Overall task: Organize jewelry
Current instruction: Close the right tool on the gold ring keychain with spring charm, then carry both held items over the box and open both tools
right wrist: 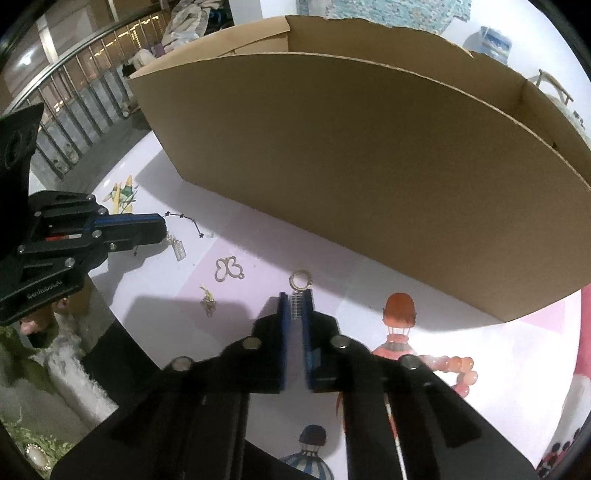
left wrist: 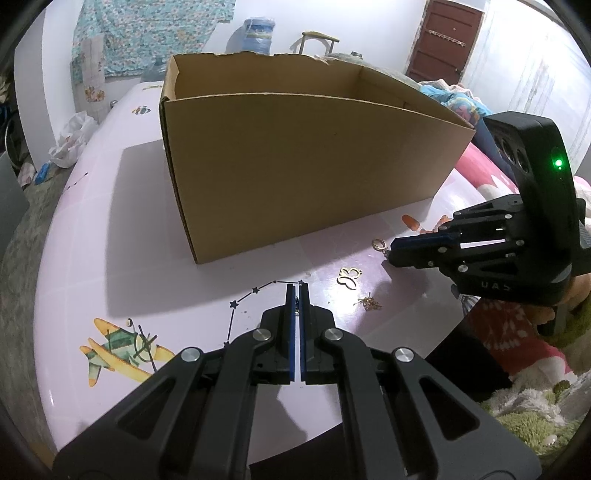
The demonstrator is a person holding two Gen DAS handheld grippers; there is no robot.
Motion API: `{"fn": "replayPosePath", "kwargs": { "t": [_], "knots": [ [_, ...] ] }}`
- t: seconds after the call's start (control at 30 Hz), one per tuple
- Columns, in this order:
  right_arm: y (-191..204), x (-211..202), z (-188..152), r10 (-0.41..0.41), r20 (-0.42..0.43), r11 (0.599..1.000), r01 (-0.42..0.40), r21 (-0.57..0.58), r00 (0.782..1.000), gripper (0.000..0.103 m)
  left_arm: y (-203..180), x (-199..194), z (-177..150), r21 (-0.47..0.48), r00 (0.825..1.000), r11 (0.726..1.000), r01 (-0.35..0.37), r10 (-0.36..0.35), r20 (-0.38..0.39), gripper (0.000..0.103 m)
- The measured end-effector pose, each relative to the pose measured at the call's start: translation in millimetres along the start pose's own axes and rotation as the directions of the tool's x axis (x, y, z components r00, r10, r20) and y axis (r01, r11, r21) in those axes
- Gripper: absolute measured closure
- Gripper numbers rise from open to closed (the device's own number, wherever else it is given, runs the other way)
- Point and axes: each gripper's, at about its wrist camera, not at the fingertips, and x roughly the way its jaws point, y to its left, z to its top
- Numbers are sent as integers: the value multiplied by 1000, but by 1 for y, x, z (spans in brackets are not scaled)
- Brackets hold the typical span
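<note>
Both grippers low over counter [left wrist: 110, 229] beside cardboard box [left wrist: 295, 173].
Left gripper [left wrist: 296, 291] jaws pinch dangling earring [right wrist: 177, 248]; right gripper [right wrist: 295, 306] jaws pinch hoop earring [right wrist: 300, 281].

A lived-in room of a home, probably a bedroom. A pale pink children's table [left wrist: 92, 229] printed with a cartoon airplane [left wrist: 122, 350] and hot-air balloons [right wrist: 399, 325] holds a cardboard box [left wrist: 295, 166]. Around it are a floral curtain [left wrist: 147, 33], a dark red door [left wrist: 443, 40], a large water bottle [left wrist: 255, 35], colourful bedding [left wrist: 458, 103] and a fluffy rug [left wrist: 535, 398].
</note>
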Motion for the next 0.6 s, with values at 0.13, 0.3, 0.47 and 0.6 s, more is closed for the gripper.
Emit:
{"fn": "replayPosePath", "kwargs": {
  "t": [0.13, 0.3, 0.47, 0.6],
  "knots": [
    [-5, -2, -4, 12, 14, 999, -12, 31, 1000, 98, 0, -2, -1, 8, 1000, 1000, 0, 0, 3, 102],
    [-4, -10, -9, 17, 41, 998, -19, 59, 999, 98, -3, -7, 0, 17, 1000, 1000, -1, 1, 13, 102],
    [-6, -23, -15, 17, 75, 997, -23, 74, 997, 98, -7, -20, 1, 29, 999, 1000, 7, -8, 37, 102],
    [-1, -40, -13, 10, 121, 996, -20, 83, 993, 98, -10, -35, 4, 34, 998, 999, 18, -20, 64, 102]
  ]
}}
